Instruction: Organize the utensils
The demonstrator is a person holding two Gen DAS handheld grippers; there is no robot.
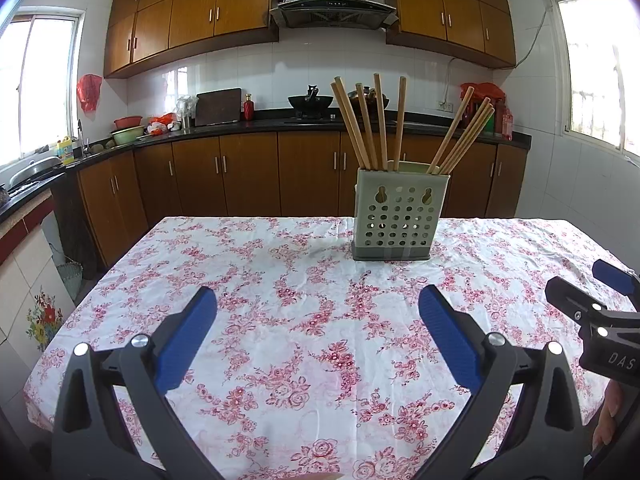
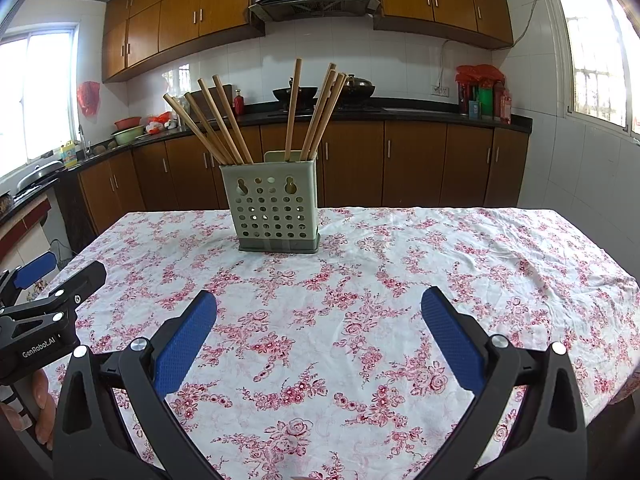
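A pale green perforated utensil holder (image 1: 394, 216) stands upright on the floral tablecloth (image 1: 280, 320), toward the far edge. Several wooden chopsticks (image 1: 378, 124) stand in it, one bunch leaning left and one leaning right. The holder also shows in the right wrist view (image 2: 272, 208) with its chopsticks (image 2: 294, 112). My left gripper (image 1: 318, 300) is open and empty, well short of the holder. My right gripper (image 2: 319, 302) is open and empty too, also short of the holder. Each gripper appears at the edge of the other's view: the right gripper (image 1: 592, 300) and the left gripper (image 2: 60, 276).
The table (image 2: 480, 264) is covered by a white cloth with pink flowers. Behind it run brown kitchen cabinets (image 1: 240, 176) under a dark counter with a wok (image 1: 310, 102) and bottles (image 2: 484, 98). The table's far edge lies just behind the holder.
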